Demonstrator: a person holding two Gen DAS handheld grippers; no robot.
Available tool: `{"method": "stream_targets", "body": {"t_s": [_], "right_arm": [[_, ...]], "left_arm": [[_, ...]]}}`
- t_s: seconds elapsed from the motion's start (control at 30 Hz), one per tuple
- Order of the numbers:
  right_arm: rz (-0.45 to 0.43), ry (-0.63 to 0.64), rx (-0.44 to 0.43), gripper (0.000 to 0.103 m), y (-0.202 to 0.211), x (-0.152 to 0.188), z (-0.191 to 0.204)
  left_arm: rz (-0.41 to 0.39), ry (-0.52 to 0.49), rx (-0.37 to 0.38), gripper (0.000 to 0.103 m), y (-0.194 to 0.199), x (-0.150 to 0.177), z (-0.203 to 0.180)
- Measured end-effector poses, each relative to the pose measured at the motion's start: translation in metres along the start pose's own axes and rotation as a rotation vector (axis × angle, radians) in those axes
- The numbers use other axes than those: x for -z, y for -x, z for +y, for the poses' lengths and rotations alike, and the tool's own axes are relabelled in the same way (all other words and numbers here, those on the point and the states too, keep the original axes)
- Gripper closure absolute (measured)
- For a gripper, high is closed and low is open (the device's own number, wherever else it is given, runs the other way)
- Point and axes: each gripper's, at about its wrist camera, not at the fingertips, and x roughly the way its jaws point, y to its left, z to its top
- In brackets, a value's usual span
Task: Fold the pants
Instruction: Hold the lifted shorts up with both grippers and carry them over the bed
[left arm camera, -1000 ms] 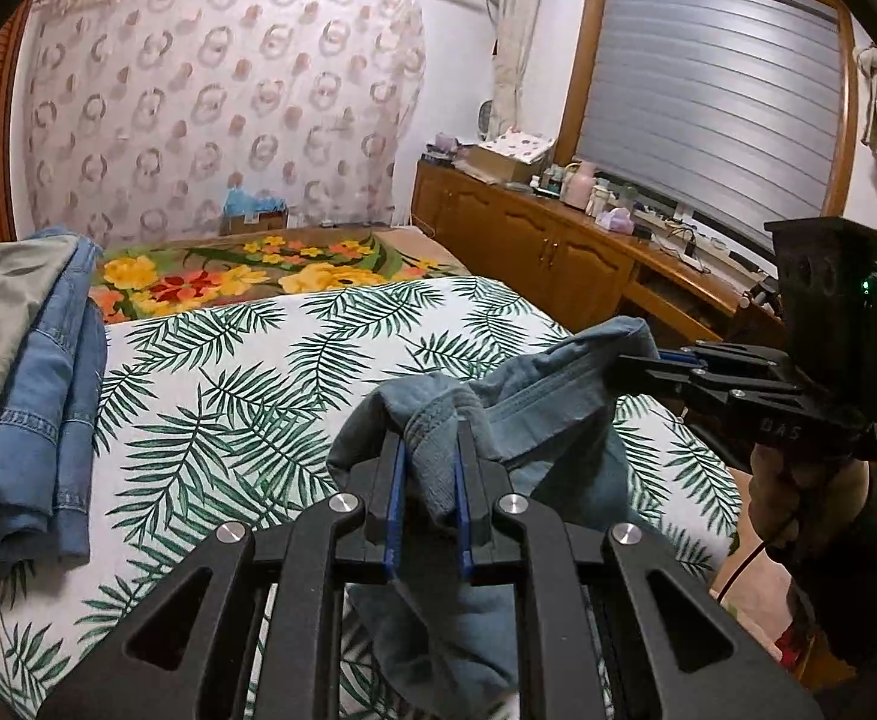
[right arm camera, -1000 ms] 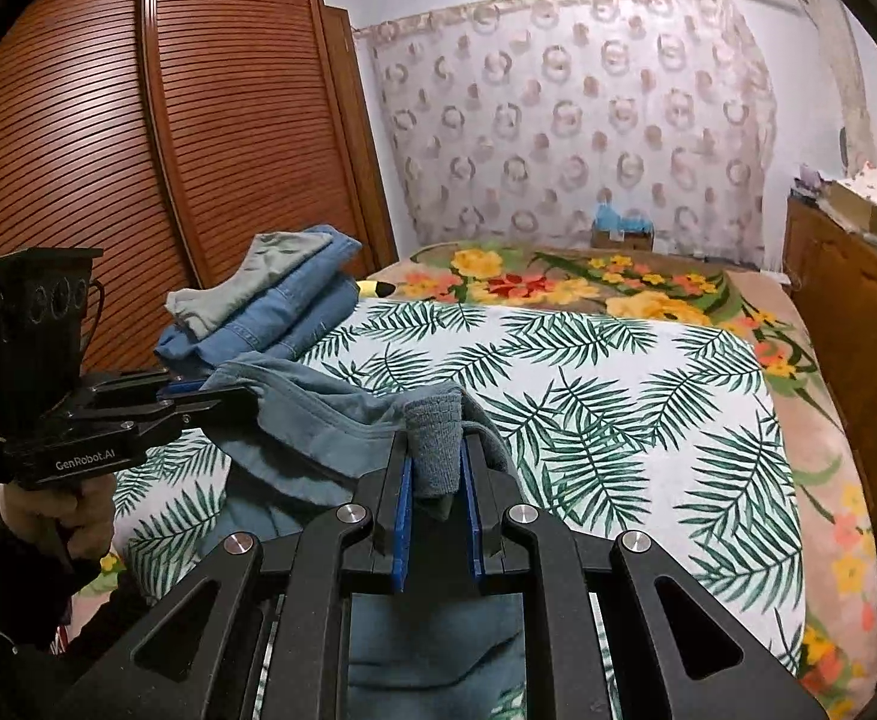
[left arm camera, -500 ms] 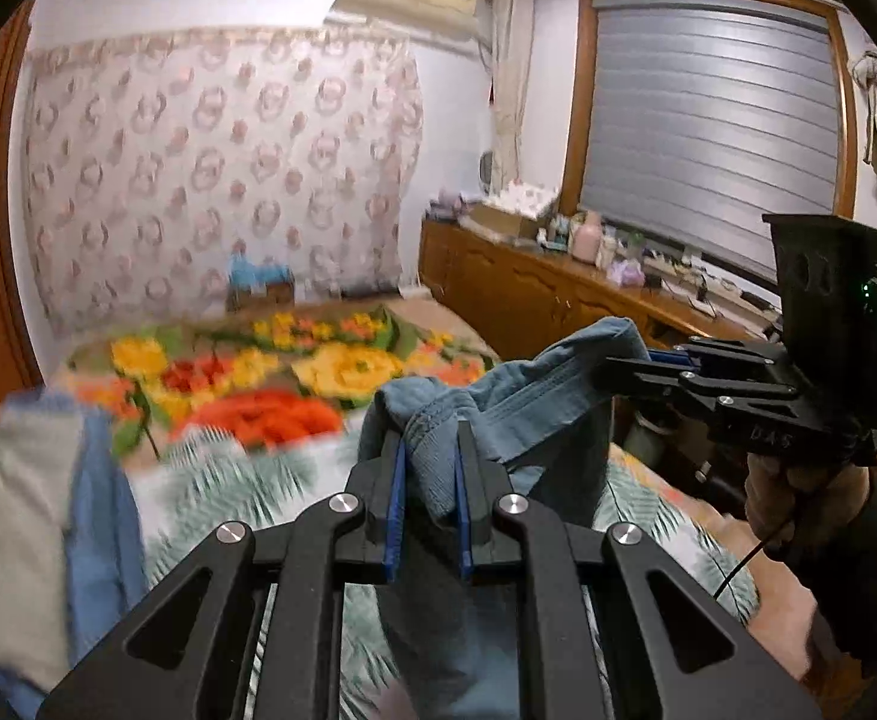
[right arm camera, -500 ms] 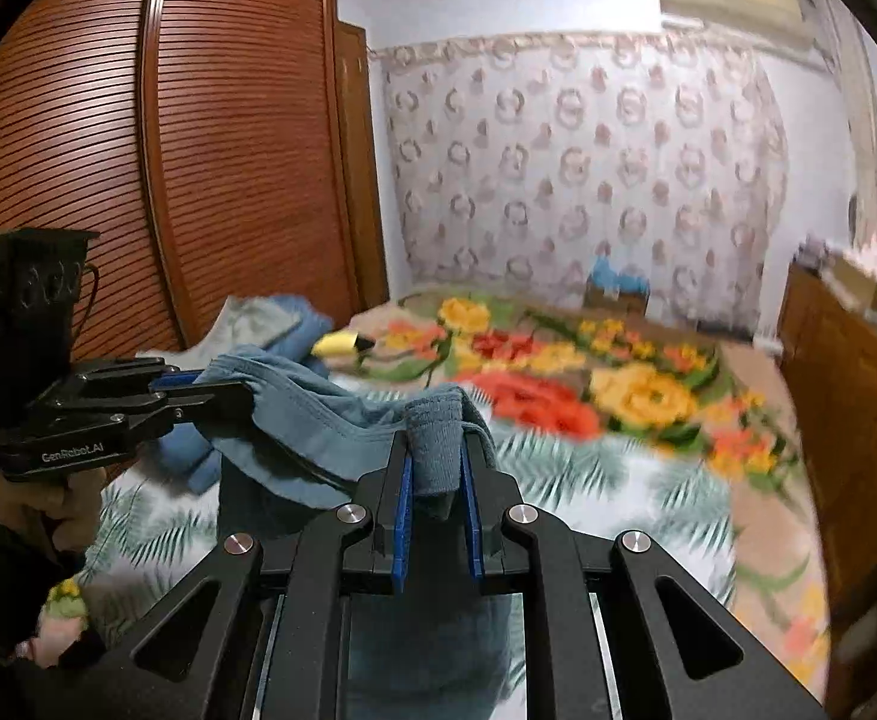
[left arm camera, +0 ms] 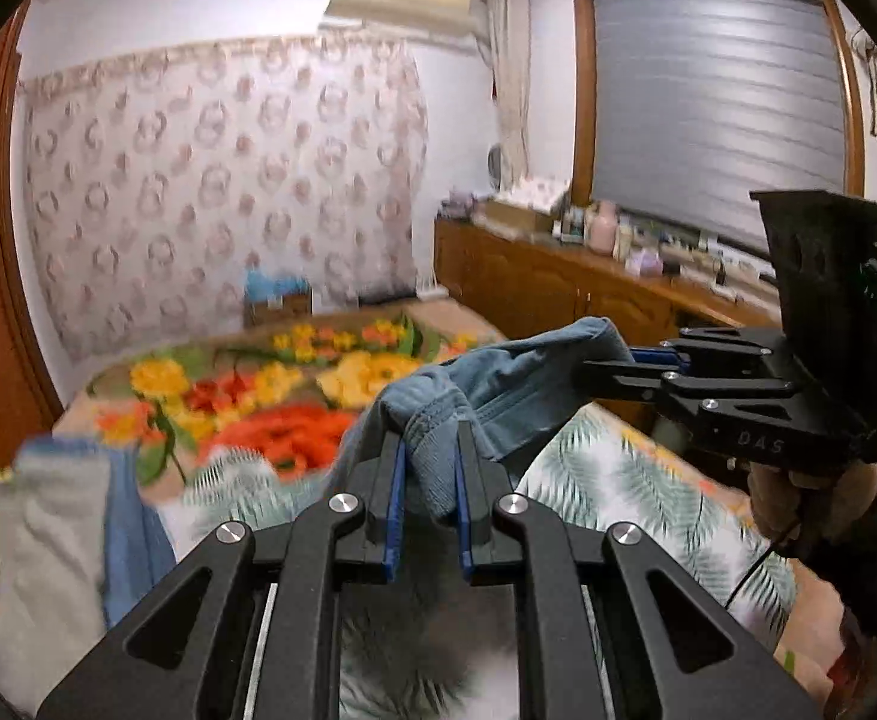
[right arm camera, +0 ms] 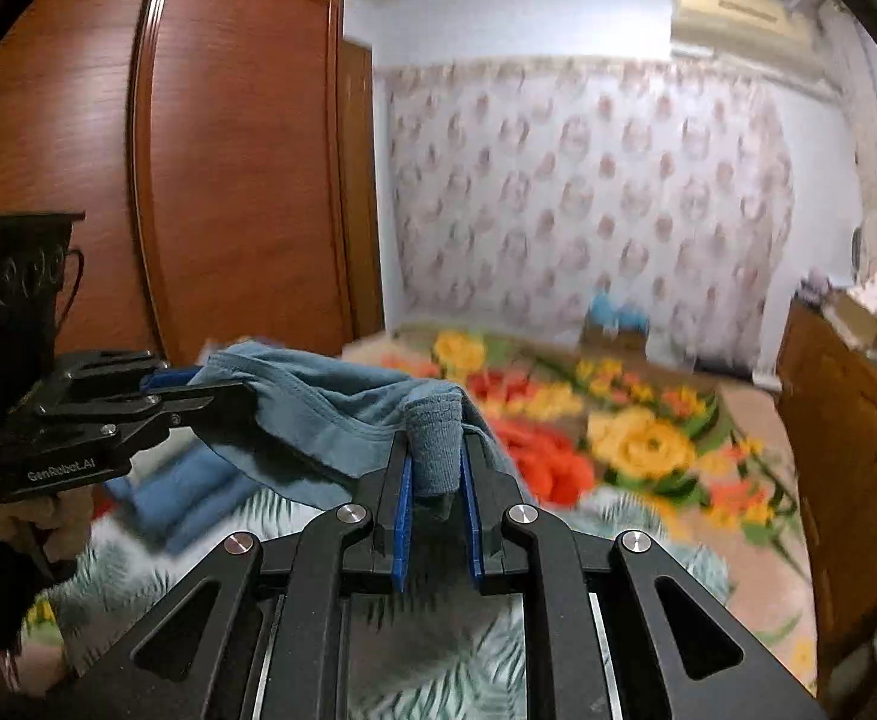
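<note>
The blue pants [left arm camera: 498, 372] hang in the air above the bed [left arm camera: 630, 480]. The left gripper [left arm camera: 429, 450] has its fingers pinched tight on one bunch of the cloth. The right gripper [right arm camera: 435, 450] pinches another bunch. A pile of clothes [left arm camera: 60, 528] lies on the bed, left of the pants.

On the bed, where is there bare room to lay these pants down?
The palm-leaf sheet between the clothes pile and the dresser side lies bare, as does the floral blanket beyond it. The pile crowds the wardrobe-side edge. Both tongs, left and right, grip the pants.
</note>
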Motion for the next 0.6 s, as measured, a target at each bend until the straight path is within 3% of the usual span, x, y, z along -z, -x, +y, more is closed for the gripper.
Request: {"method": "stream_targets", "body": {"t_s": [0.17,0.43,0.6], "right_arm": [[0.068,-0.013,-0.010,0.089,-0.004,0.029,0.020],[0.075,-0.007,0.017,0.089,0.027,0.034,0.042],[0.086,-0.017,0.027,0.089,0.053,0.056,0.049]], "left_arm": [[0.051,0.041,0.012,0.088,0.006,0.036,-0.008],[0.048,0.033,0.019,0.088,0.035,0.052,-0.029],[0.056,0.037,0.031,0.088,0.052,0.070,-0.039]]}}
